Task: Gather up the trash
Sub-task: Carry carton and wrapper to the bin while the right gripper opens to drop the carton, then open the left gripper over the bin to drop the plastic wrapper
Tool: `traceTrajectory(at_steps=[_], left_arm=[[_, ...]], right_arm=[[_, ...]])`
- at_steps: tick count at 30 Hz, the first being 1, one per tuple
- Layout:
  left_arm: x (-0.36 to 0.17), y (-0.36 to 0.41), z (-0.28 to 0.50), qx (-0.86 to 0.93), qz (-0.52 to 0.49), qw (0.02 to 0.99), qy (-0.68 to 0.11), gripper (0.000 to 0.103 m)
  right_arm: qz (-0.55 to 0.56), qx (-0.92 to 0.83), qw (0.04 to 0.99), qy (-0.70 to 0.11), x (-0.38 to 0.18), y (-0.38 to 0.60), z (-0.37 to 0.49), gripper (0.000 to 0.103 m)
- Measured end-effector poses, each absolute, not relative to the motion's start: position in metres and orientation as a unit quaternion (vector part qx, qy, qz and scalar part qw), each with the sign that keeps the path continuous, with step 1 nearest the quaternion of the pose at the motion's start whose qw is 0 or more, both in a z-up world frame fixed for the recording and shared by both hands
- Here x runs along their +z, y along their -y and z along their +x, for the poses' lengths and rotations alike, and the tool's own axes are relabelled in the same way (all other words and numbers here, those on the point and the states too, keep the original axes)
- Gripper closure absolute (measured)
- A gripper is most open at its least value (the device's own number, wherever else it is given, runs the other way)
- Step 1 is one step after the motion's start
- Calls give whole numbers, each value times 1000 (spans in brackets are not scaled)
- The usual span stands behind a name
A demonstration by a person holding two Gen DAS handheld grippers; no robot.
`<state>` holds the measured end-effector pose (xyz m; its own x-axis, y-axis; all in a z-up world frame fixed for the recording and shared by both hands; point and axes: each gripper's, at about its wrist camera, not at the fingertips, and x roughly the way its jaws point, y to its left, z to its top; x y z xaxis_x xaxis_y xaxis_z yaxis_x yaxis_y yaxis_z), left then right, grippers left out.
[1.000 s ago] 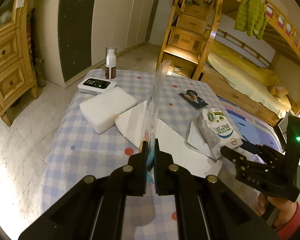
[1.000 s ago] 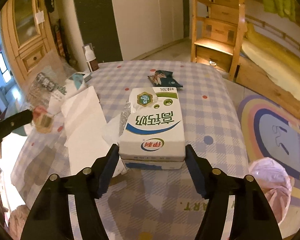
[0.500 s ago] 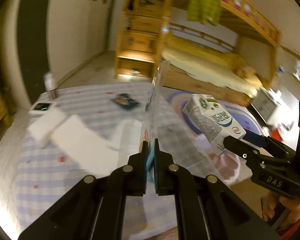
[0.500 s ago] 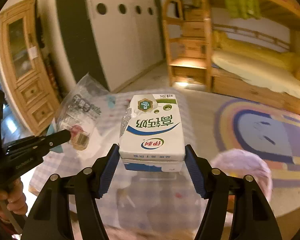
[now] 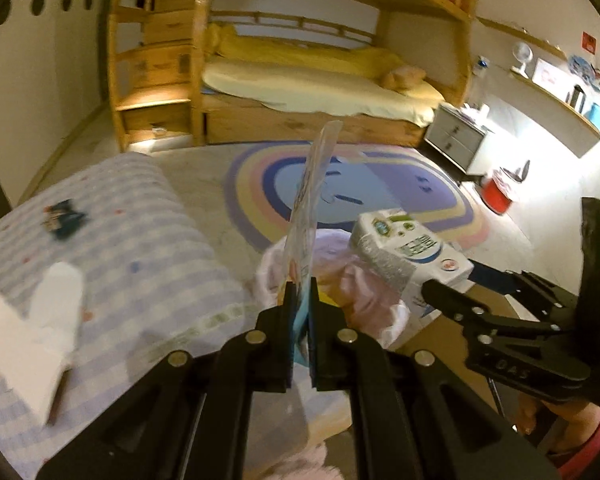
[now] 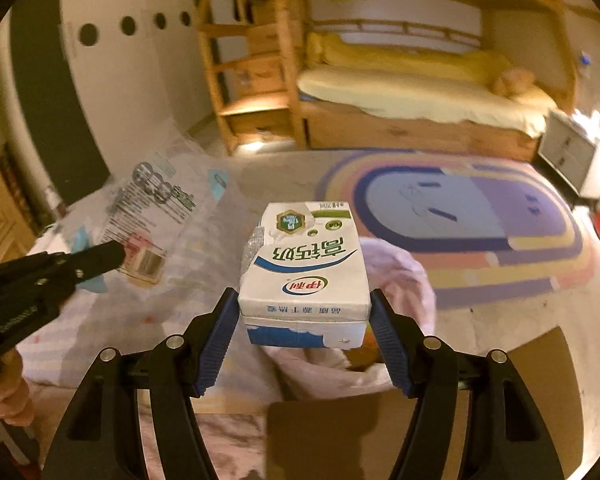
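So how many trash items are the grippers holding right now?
2: a milk carton in the right gripper and a clear plastic wrapper in the left gripper.

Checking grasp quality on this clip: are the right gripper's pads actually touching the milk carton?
Touching. The right wrist view shows the right gripper with both blue pads pressed flush against the milk carton's sides, no gap, carton held in the air.

Glossy paper carton (image 6: 304,268), clear crinkly plastic wrapper (image 6: 160,216), wooden bunk bed (image 5: 300,60).
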<state>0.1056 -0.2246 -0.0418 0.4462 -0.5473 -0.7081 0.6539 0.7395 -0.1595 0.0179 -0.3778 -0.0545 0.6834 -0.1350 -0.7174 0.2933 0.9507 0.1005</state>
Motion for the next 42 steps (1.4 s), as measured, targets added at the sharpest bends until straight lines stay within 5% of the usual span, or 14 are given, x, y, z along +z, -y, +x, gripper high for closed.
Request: traceTrajectory(at_steps=[14,15,16,18,42], left_arm=[[-78,295,134,-382,91,813,-430,98],[-79,298,135,-383,92,812,-431,91],[-80,300,137,-378,96,812,-434,71],[-78,296,140,-372,91,818,-429,47],[-19,89,104,-220,24,896,-384,43]], right_arm=[[193,-156,892,-378,-85,441,15,30],[195,-158,892,-375,-82,441,14,30],[197,-159,894,-370,-80,442,12,30],[198,-161,898,-358,-69,443,5,30],[118,-34,929,-349,-12,311,16,29]])
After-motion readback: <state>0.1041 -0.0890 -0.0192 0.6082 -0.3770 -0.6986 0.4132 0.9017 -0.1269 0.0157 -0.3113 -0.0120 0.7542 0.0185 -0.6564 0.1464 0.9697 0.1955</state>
